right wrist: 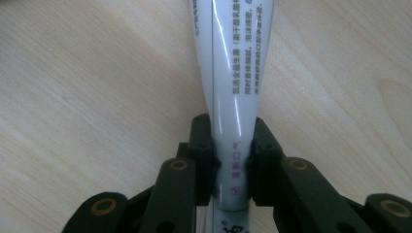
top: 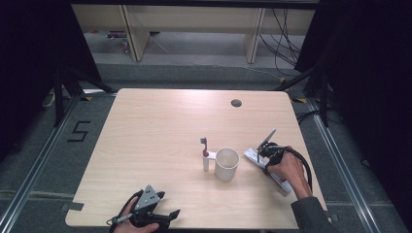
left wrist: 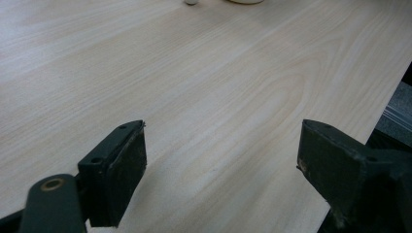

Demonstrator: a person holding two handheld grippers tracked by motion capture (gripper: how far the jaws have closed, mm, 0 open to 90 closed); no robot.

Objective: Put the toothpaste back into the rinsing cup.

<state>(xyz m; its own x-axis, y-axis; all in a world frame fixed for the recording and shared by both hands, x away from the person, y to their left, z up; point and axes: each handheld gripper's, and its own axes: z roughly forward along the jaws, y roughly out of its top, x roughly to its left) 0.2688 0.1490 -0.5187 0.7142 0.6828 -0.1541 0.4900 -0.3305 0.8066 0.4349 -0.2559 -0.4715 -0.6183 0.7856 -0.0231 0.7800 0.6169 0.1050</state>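
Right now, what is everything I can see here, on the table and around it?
Table: one, pale wood, centre, with a round hole near its far edge.
Cup: one, white, standing upright right of the table's middle.
Toothbrush: one, white handle with red part and grey head, upright just left of the cup.
Tube: one, white with printed text, lying on the table's right side.
Cables: several, black, on the floor beyond the table.
Number mark: one, black "5", floor at left.
Left gripper: one, black, near edge, jaws apart over bare wood.
Right gripper: one, black, jaws closed on the tube.
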